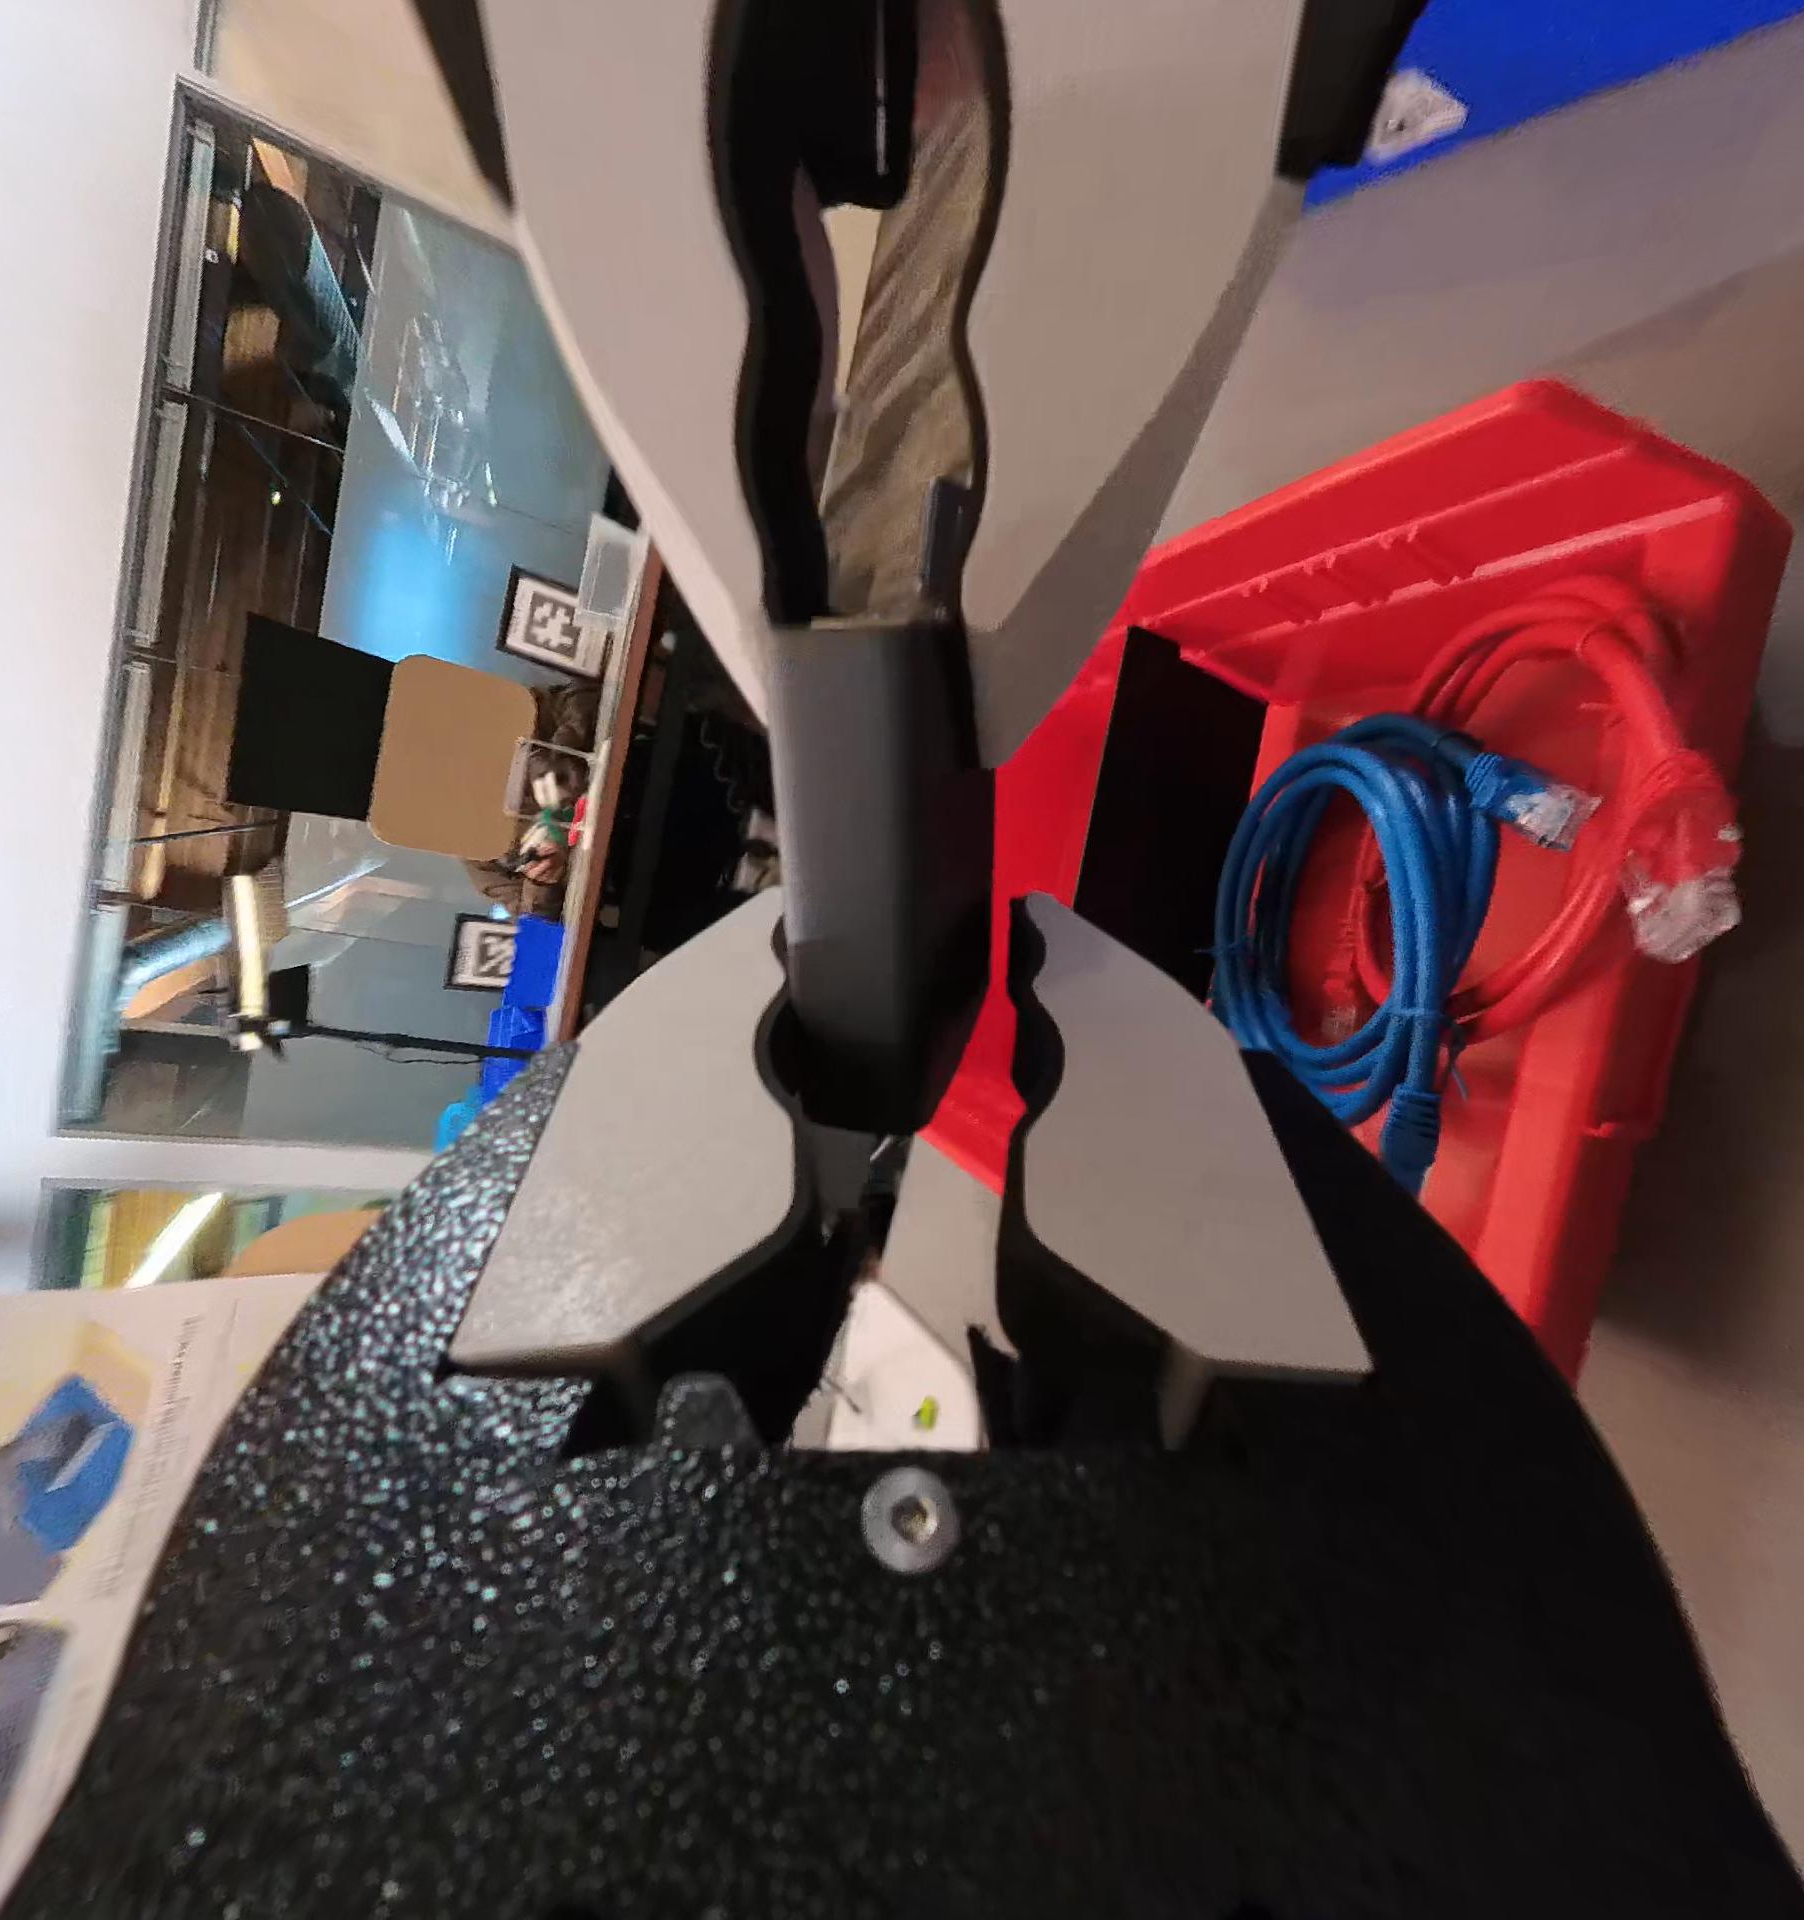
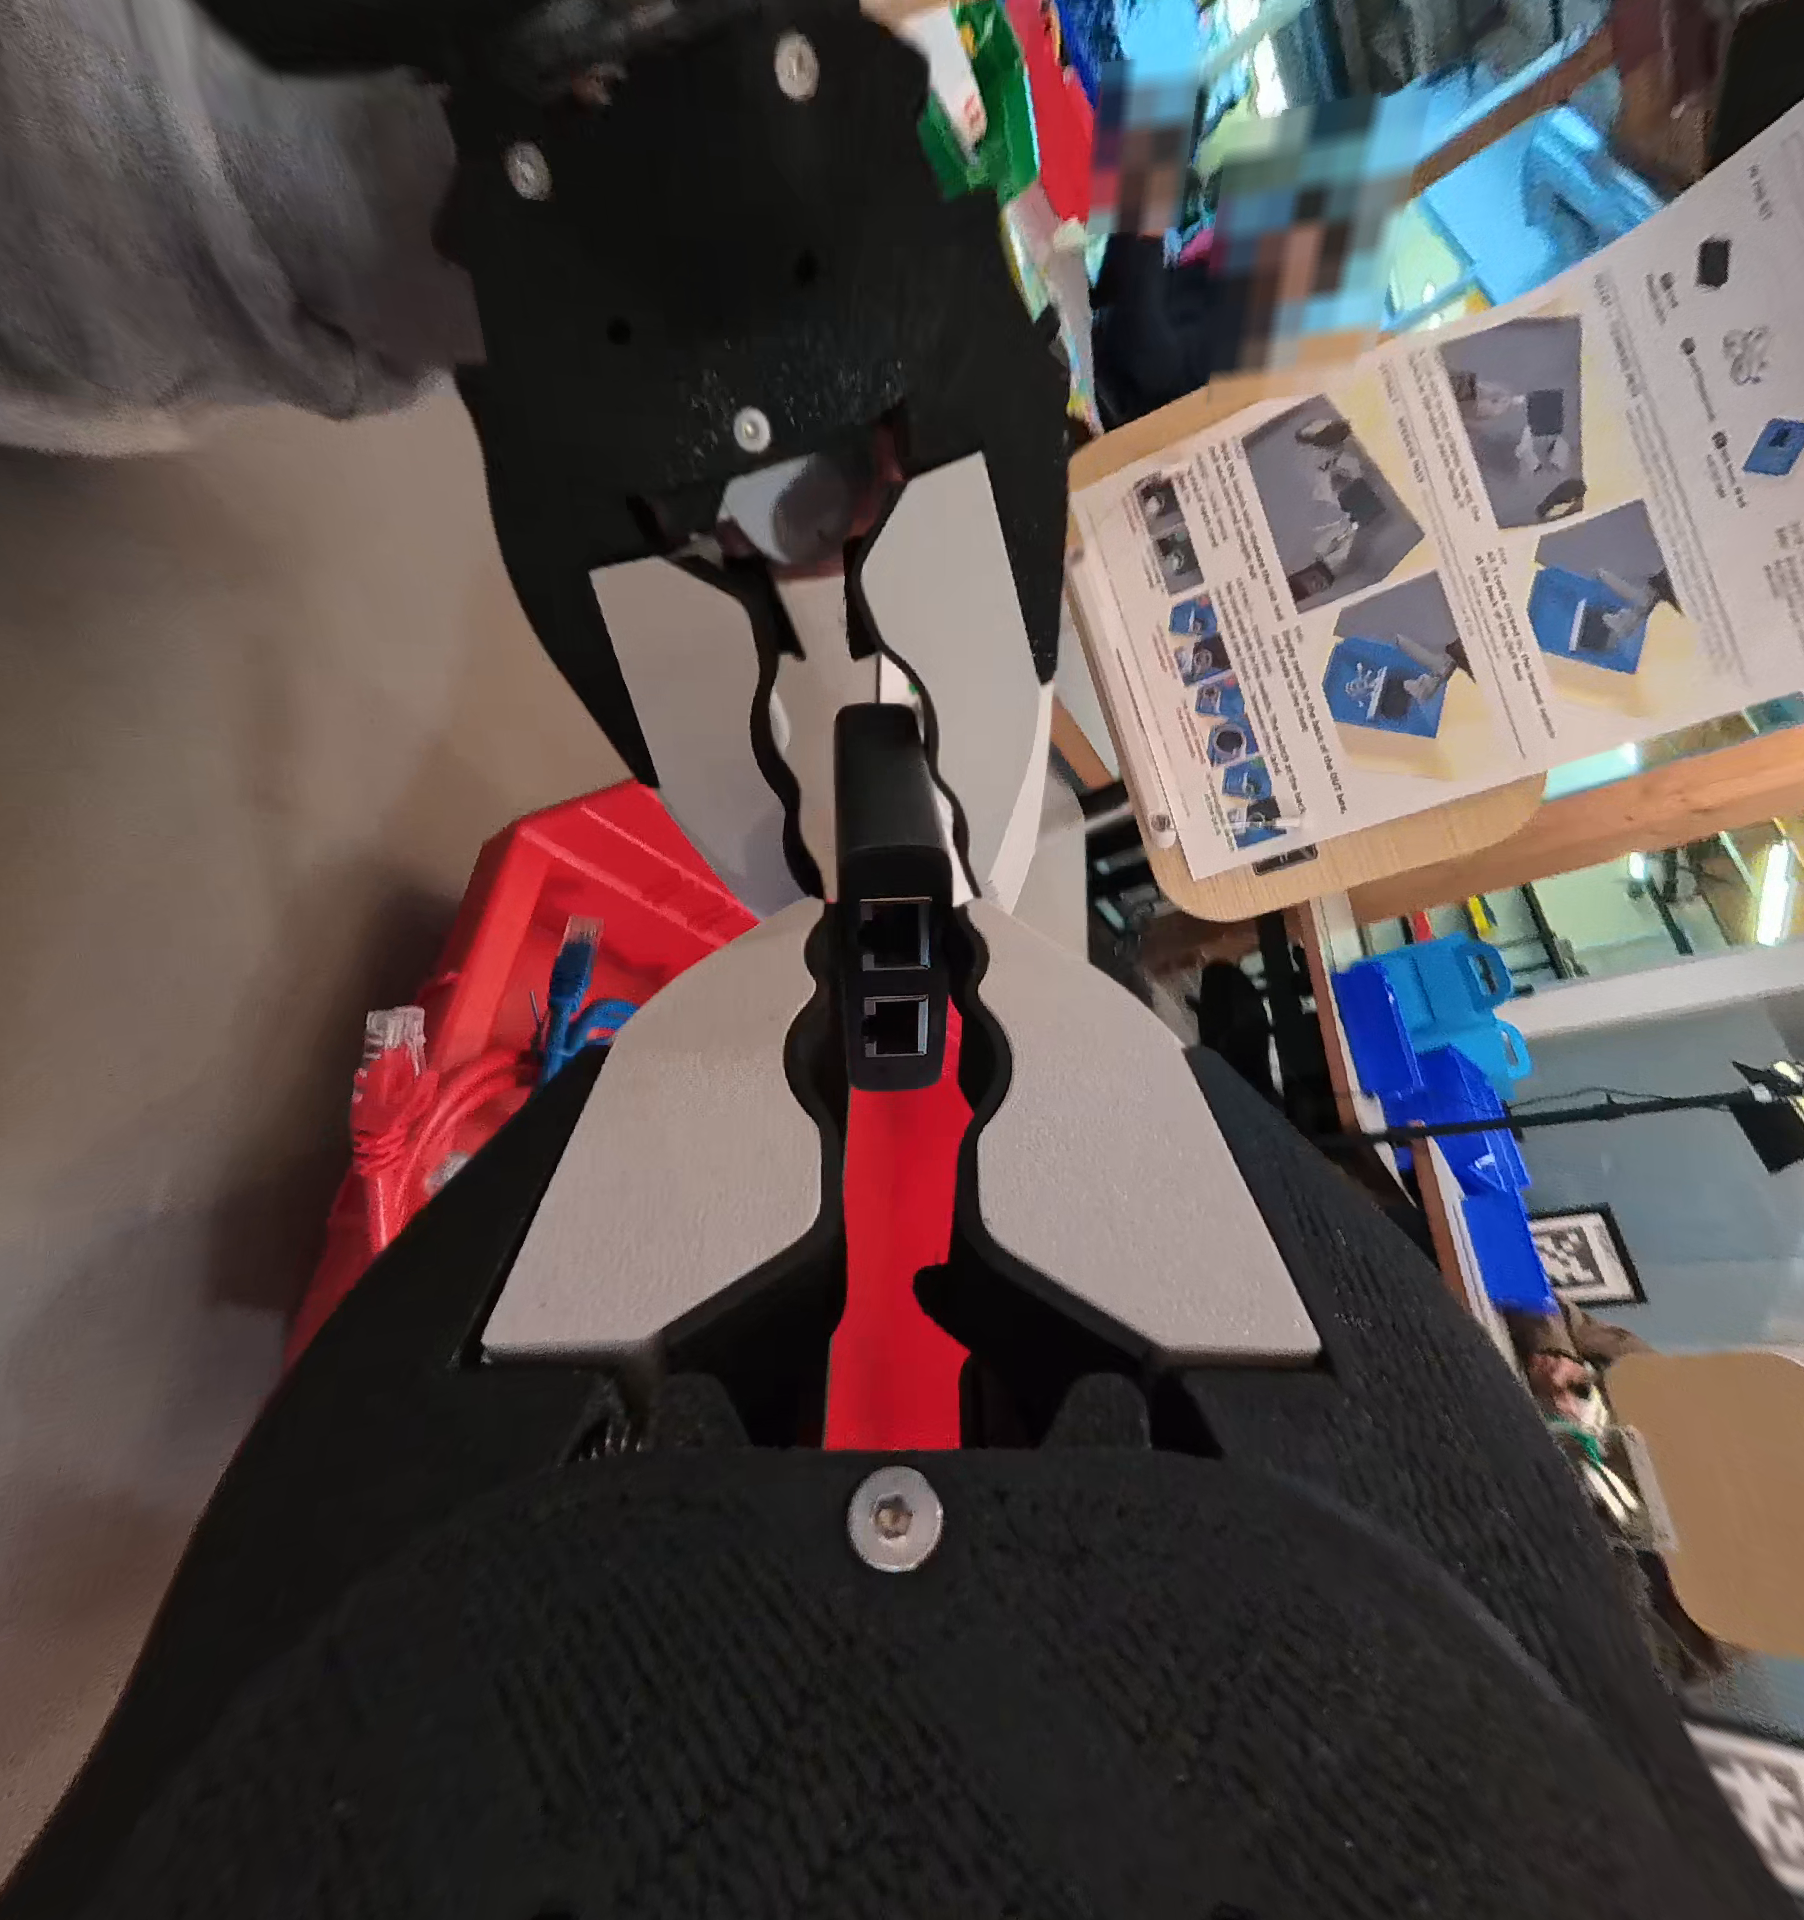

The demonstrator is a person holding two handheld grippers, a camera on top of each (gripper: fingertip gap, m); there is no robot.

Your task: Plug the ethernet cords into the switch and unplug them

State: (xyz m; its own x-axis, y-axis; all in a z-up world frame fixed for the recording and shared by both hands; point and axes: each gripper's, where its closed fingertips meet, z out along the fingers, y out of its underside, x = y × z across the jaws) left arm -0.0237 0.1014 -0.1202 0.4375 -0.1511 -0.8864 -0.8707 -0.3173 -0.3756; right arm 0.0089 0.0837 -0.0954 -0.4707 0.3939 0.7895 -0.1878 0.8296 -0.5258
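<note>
A small black adapter box with two network sockets on its end is held in the air between my two grippers, which face each other. My right gripper is shut on the socket end; it also shows at the top of the left wrist view. My left gripper surrounds the other end. One finger touches the box and the other stands a little off it, so it is open. It also shows in the right wrist view.
Below lies a red bin holding a coiled blue network cable, a red one and a black block; the bin also shows in the right wrist view. A printed sheet on a wooden board and blue bins stand nearby. A grey sleeve shows.
</note>
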